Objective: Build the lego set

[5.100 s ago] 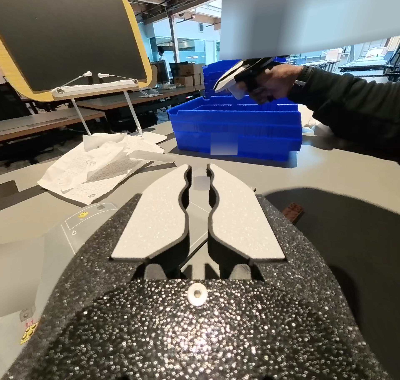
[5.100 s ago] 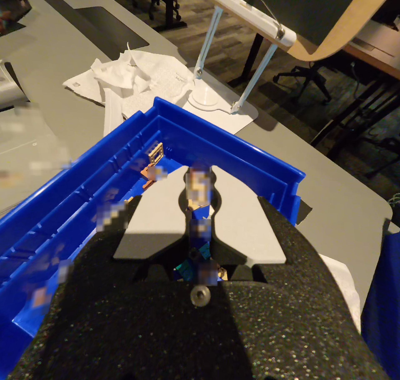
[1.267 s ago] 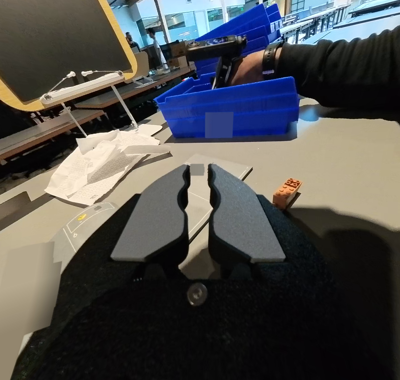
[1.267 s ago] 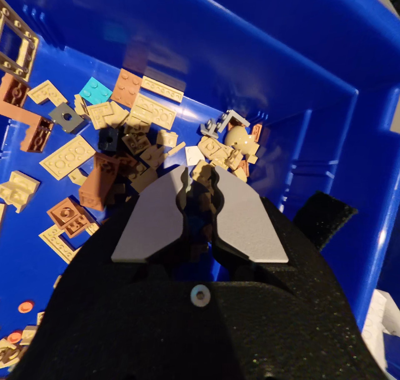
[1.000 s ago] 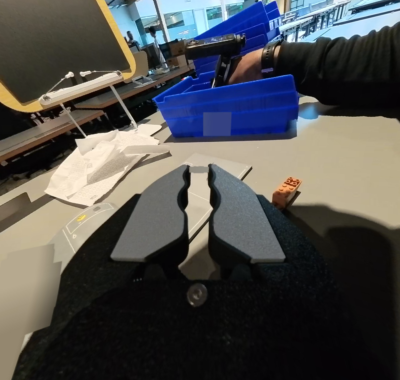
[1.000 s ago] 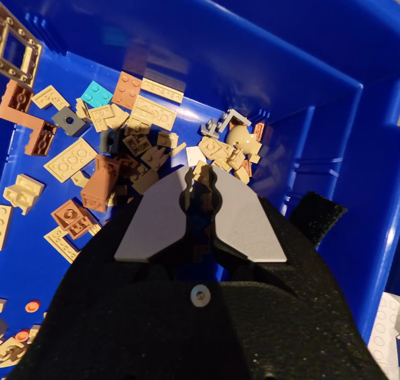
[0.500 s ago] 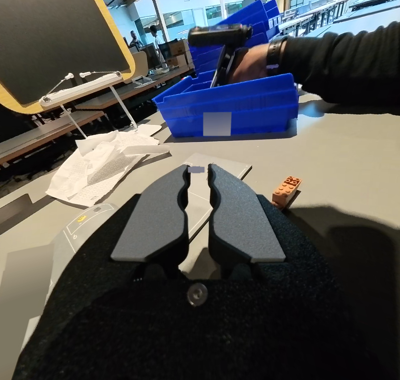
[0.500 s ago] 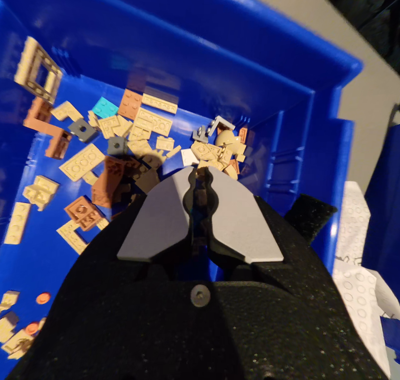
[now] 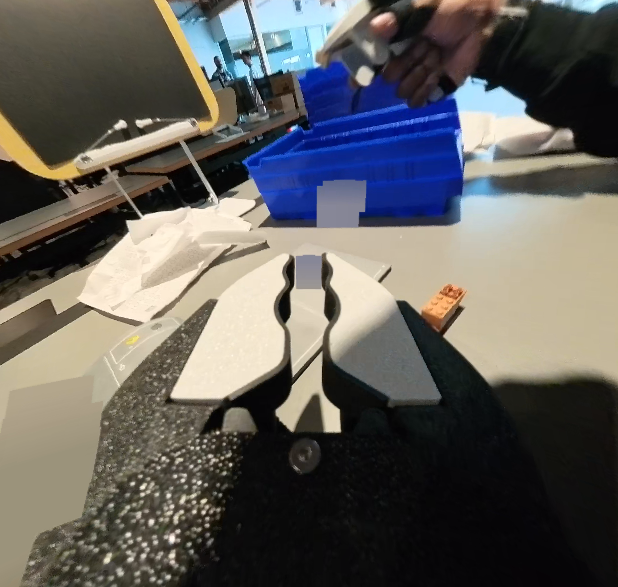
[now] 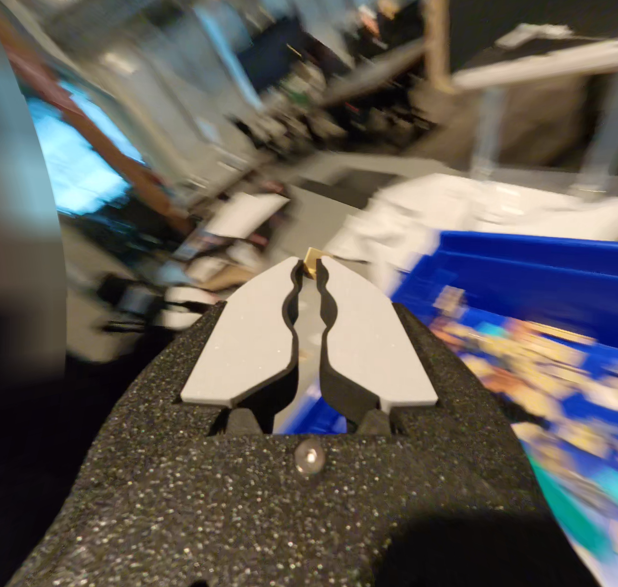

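My right gripper (image 10: 309, 265) is shut on a small tan lego piece (image 10: 312, 259) pinched at its tips, and is raised above the blue bin (image 10: 521, 270). Loose tan and brown pieces (image 10: 501, 353) lie blurred in the bin. In the left wrist view a hand holds the right gripper (image 9: 354, 46) high over the blue bin (image 9: 361, 176). My left gripper (image 9: 307, 265) hovers low over the grey table with a narrow gap between its fingers and nothing in it. An orange brick (image 9: 443, 305) lies on the table just right of it.
A flat grey sheet (image 9: 364, 270) lies under the left fingertips. Crumpled white paper bags (image 9: 160, 270) lie to the left. A dark board on a white stand (image 9: 83, 53) stands at the back left. More blue bins (image 9: 321, 83) are stacked behind. The right wrist view is motion-blurred.
The right gripper closed on a tan piece in the bin, then lifted out and swung upward. The left gripper stayed in place.
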### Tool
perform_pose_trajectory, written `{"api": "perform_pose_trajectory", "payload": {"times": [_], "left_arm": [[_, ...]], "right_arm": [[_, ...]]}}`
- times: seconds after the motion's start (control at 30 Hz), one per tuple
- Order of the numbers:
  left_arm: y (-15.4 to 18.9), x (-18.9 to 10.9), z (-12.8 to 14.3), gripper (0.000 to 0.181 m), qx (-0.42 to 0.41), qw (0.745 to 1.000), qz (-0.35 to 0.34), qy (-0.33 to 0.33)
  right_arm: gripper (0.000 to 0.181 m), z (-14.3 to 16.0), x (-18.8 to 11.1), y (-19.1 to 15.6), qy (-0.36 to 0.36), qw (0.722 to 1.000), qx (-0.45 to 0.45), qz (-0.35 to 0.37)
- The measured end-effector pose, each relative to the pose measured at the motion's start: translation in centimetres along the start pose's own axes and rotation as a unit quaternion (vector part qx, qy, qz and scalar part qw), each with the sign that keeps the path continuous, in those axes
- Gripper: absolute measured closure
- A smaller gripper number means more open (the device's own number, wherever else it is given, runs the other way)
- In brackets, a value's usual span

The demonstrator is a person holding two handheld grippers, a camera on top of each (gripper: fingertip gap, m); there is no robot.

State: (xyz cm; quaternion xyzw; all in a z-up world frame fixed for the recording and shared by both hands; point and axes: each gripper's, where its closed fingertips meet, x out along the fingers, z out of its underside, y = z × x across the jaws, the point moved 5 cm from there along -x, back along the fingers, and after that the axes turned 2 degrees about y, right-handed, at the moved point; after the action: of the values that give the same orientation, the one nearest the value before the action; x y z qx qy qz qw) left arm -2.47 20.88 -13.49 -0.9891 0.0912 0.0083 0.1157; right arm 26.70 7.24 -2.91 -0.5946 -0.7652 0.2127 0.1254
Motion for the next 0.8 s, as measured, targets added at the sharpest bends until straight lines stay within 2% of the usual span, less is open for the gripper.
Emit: {"api": "perform_pose_trajectory", "payload": {"times": [0.1,0.2,0.43,0.63,0.8], "left_arm": [[-0.2,-0.4,-1.0,0.167,-0.029,0.999,0.001,0.031],[-0.1,-0.7,-2.0,0.166,-0.054,0.997,0.009,0.059],[2.4,-0.7,-5.1,0.157,-0.045,0.991,0.036,0.122],[5.4,-0.2,-5.9,0.145,-0.037,0.988,0.066,0.133],[6.4,-0.7,-5.4,0.142,-0.005,0.99,0.067,0.126]], "right_arm": [[0.175,0.2,-0.1,-4.1,0.051,0.995,0.03,-0.085],[0.175,1.7,0.6,-7.6,0.068,0.986,0.055,-0.139],[0.175,7.5,3.9,-14.5,0.039,0.974,0.089,-0.205],[0.175,12.9,6.3,-17.0,-0.005,0.972,0.101,-0.213],[0.175,15.6,7.3,-17.5,-0.034,0.971,0.113,-0.207]]}}
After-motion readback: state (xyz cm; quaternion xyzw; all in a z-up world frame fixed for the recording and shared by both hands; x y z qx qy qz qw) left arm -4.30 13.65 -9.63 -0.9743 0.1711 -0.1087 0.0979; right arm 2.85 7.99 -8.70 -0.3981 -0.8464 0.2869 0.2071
